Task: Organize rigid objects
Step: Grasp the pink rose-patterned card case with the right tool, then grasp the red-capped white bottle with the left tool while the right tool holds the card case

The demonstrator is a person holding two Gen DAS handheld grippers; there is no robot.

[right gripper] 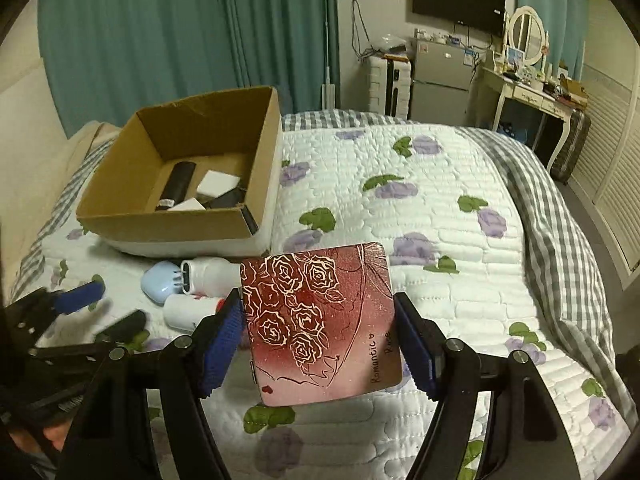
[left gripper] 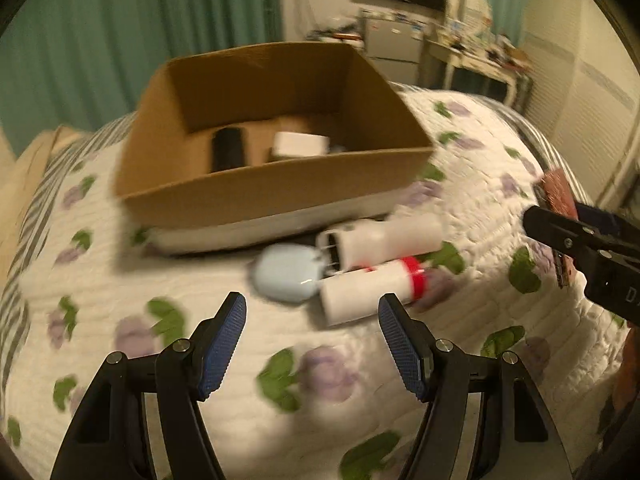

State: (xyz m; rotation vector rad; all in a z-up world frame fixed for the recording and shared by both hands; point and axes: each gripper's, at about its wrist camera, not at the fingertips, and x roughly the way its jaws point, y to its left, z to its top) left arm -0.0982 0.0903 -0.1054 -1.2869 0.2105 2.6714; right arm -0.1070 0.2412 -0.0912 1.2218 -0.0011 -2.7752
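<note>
Motion-blurred bottles (left gripper: 372, 276) (labels unreadable)

red rose tin (right gripper: 320, 320), open cardboard box (right gripper: 256, 128)

Warm, dim indoor light is falling from above, and my left view is smearing with motion blur: the cardboard box (left gripper: 256, 136) and the white bottles (left gripper: 372, 264) are losing their edges, while my left gripper (left gripper: 312, 312) is staying crisp. My right view is holding sharp, with the lettering on the rose tin (right gripper: 320, 324) reading clearly and a soft sheen lying on its top corner. Both fisheye pictures are bowing the bed (right gripper: 440, 208) and darkening to black at the corners.
</note>
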